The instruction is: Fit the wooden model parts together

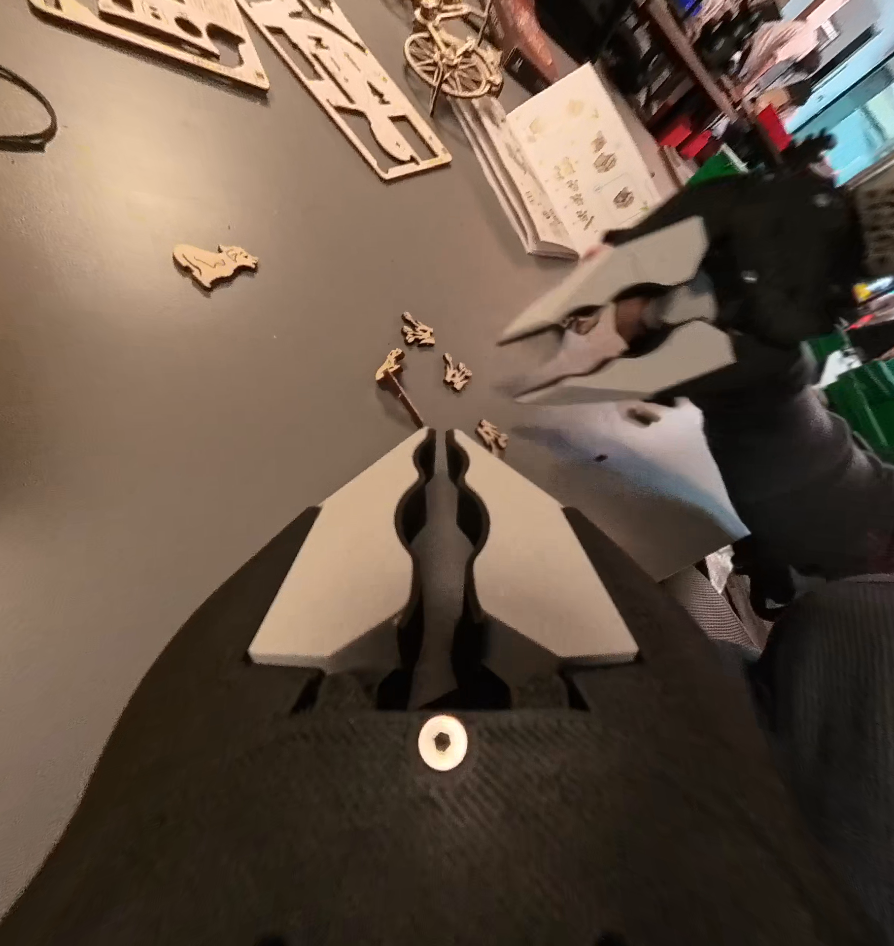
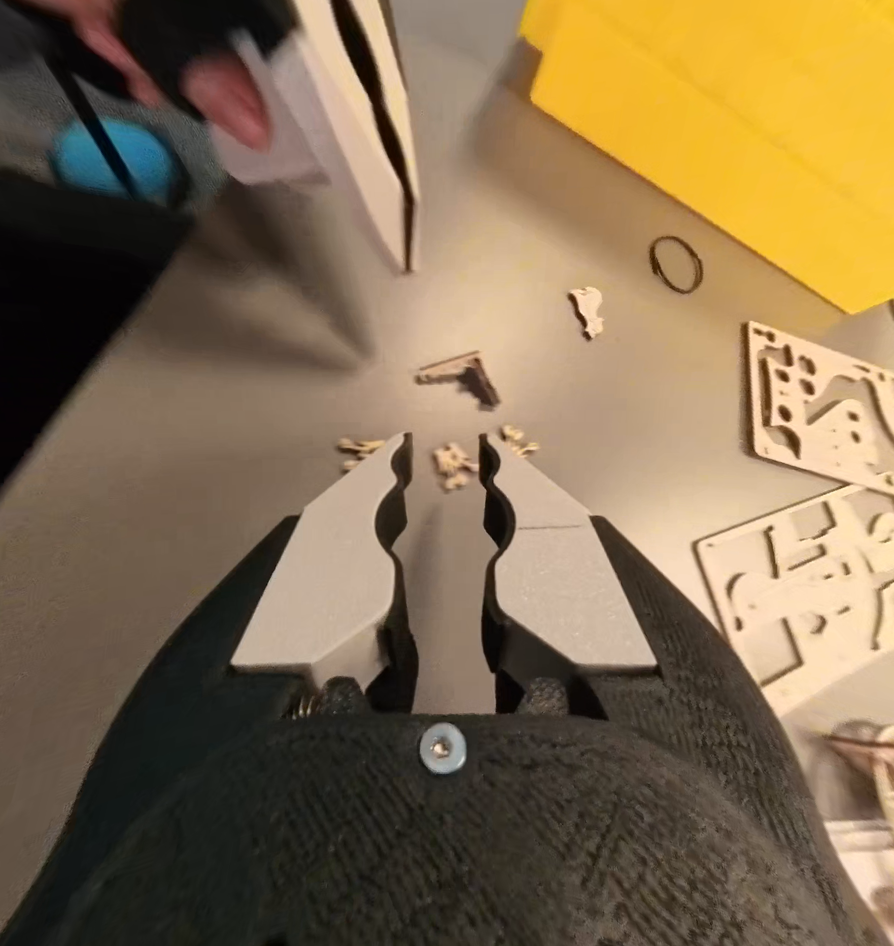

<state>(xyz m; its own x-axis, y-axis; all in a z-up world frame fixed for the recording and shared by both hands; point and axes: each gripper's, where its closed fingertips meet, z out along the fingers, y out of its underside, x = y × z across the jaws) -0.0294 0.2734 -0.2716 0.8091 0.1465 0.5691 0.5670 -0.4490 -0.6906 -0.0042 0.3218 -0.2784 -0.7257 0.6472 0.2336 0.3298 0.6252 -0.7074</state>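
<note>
Small pale wooden parts lie on the dark table: a part with a thin stick (image 1: 394,373), two little branched parts (image 1: 418,330) (image 1: 456,371) and a third (image 1: 492,435) by my left fingertips. My left gripper (image 1: 437,435) hangs just above them, jaws almost together, holding nothing. My right gripper (image 2: 445,435) is open and empty, low over a branched part (image 2: 452,466), with others to either side (image 2: 358,448) (image 2: 519,440). The stick part (image 2: 460,379) lies just beyond. The right gripper (image 1: 506,366) shows blurred in the left wrist view, and the left gripper (image 2: 406,256) in the right wrist view.
A dog-shaped part (image 1: 214,263) (image 2: 588,309) lies apart. Punched-out wooden sheets (image 1: 353,87) (image 2: 834,409), a built wheeled model (image 1: 450,56) and an open booklet (image 1: 562,179) sit at the far side. A black rubber band (image 2: 675,263) lies near a yellow box (image 2: 742,128). The black rubber band (image 2: 675,263) is about equally far from each gripper, around 20 centimetres.
</note>
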